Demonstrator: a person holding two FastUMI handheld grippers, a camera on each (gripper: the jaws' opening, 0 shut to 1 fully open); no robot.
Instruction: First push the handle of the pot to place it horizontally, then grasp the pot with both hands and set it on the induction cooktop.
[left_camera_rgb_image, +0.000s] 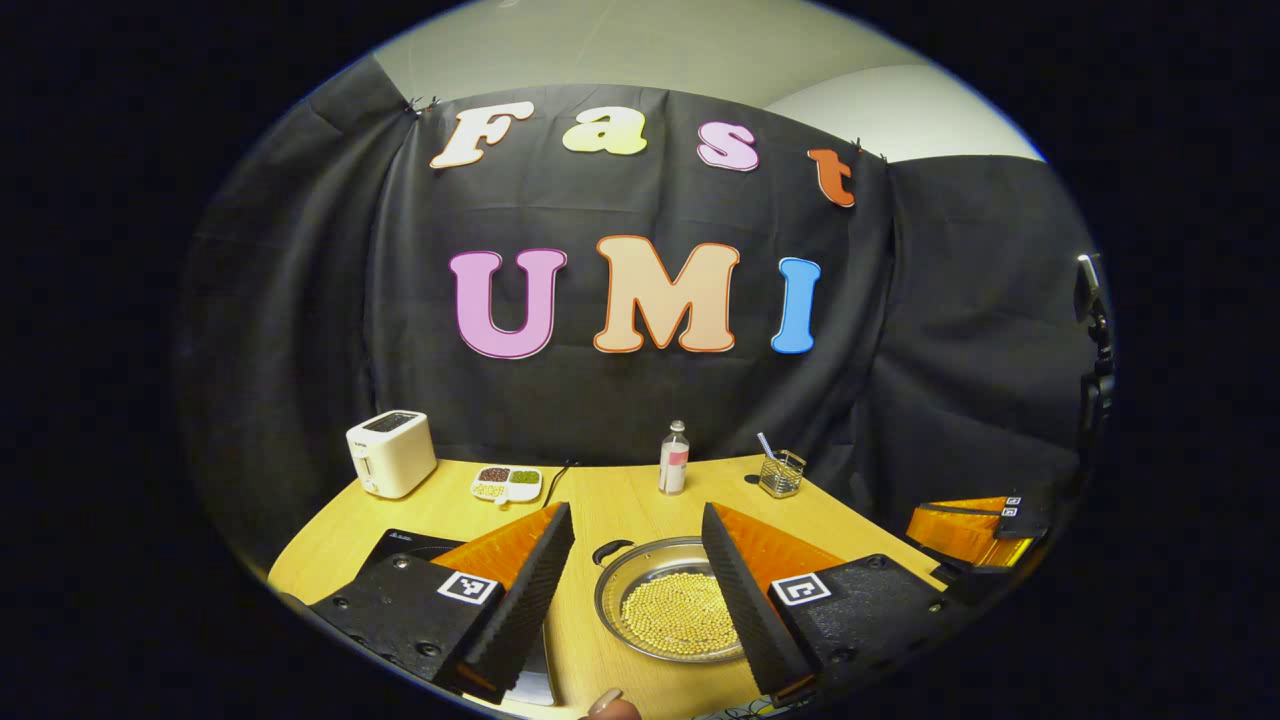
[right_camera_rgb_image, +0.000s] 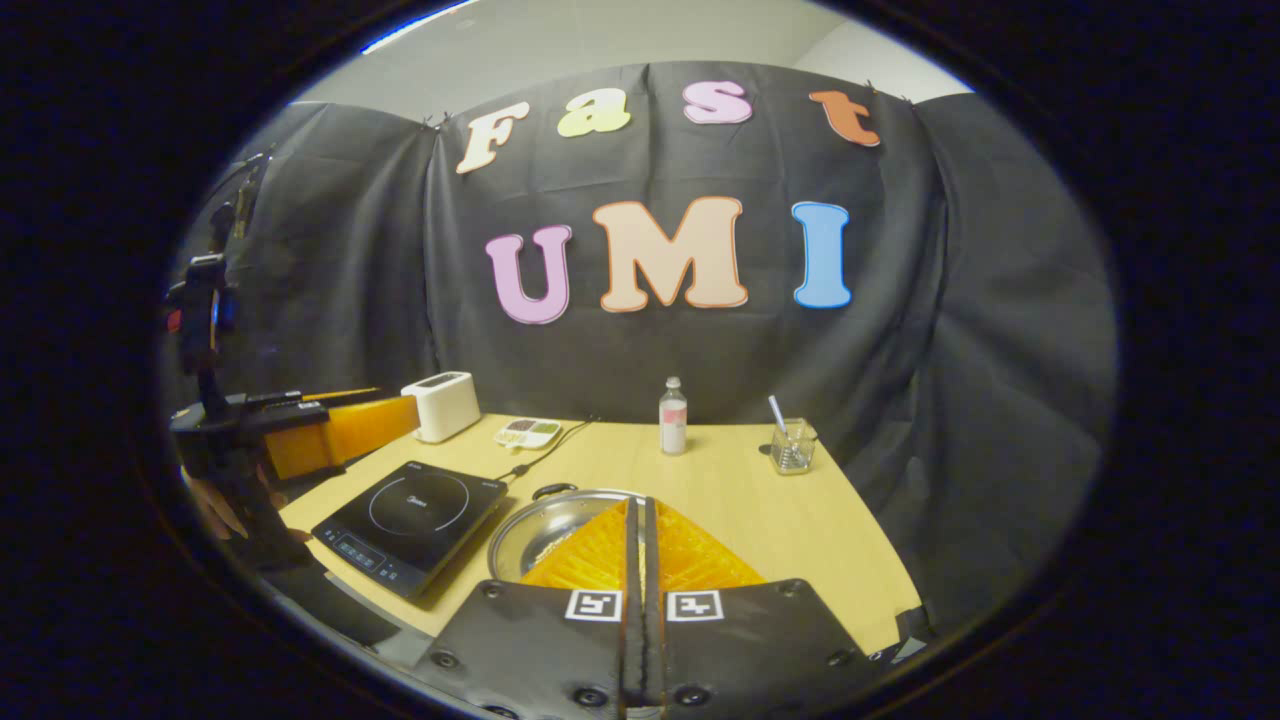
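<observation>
Looking past the left tool (left_camera_rgb_image: 637, 590) — fingers wide apart — the pot (left_camera_rgb_image: 672, 610) sits right between them. Right gripper view: right tool (right_camera_rgb_image: 638, 545), fingers together, hangs over the pot (right_camera_rgb_image: 545, 530) beside the cooktop (right_camera_rgb_image: 412, 522) — nearer its handle (right_camera_rgb_image: 554, 490).

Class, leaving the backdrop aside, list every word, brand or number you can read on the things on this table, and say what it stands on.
None can be read.
Induction cooktop: the print on its glass is too small to read.
Bottle: the label is too blurred to read.
</observation>
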